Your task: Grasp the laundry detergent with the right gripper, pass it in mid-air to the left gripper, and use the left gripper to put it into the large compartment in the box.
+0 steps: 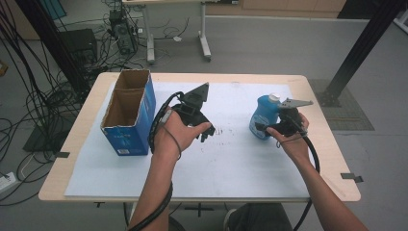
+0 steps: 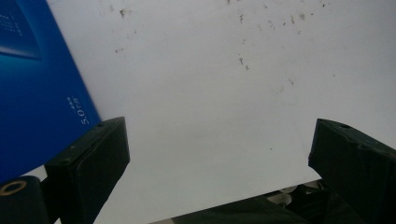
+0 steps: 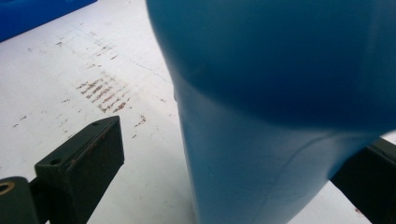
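Right gripper [image 3: 224, 158] fingers spread, blue bottle [image 3: 280, 116] between them. Left gripper [image 2: 219, 158] fingers spread, blue box [image 2: 32, 84] beside one finger.

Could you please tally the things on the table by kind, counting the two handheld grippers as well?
Cardboard box, blue, open at the top: 1
Blue bottle with a white cap: 1
White mat covering the table: 1
Handheld grippers: 2, the left gripper and the right gripper
Total: 5

Blue bottle [image 3: 280, 116] blurred, hiding one tool jaw.
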Tool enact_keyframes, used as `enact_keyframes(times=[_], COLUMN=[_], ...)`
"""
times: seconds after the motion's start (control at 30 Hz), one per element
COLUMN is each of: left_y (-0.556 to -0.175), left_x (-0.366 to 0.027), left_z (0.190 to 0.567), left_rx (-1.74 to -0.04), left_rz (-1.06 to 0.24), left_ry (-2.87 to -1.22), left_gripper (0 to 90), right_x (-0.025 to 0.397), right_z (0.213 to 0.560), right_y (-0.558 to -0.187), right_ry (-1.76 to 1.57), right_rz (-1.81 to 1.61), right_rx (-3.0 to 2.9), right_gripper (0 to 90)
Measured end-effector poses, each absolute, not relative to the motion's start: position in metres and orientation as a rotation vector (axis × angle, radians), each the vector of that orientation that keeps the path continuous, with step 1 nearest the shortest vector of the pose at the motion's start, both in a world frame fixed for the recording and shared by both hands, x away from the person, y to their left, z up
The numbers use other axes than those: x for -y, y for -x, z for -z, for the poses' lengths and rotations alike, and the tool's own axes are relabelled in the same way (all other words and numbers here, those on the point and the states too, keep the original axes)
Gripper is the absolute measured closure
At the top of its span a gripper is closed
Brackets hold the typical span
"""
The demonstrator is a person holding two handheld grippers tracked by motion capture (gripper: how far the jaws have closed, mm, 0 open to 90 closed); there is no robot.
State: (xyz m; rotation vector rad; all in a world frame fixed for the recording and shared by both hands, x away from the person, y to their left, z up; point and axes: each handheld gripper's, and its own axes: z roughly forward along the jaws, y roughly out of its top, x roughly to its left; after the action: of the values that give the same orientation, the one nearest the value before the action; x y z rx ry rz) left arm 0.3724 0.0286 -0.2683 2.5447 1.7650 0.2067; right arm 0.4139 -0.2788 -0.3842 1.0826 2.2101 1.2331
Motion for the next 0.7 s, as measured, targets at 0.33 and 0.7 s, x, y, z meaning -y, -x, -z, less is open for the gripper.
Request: enact_keyframes(times=[0.33,0.7], left_y=[-0.3727,-0.3729], left_x=[-0.0280,-0.0279], left_z=[0.2688,0.2684], left_rx=[-1.762,-1.764], left_rz=[-0.206,-0.206], left_ry=[-2.548,-2.546], left_gripper=[5.5,5.5], right_x=[0.2791,0.2784], right_z=[0.3850,0.3858], right_y=[-0.4144,-0.4140], right_ry=[-1.084,-1.075], right_rz=[-1.233,-1.236], right_rx=[-2.203,-2.198], right_gripper=[2.2,2.2])
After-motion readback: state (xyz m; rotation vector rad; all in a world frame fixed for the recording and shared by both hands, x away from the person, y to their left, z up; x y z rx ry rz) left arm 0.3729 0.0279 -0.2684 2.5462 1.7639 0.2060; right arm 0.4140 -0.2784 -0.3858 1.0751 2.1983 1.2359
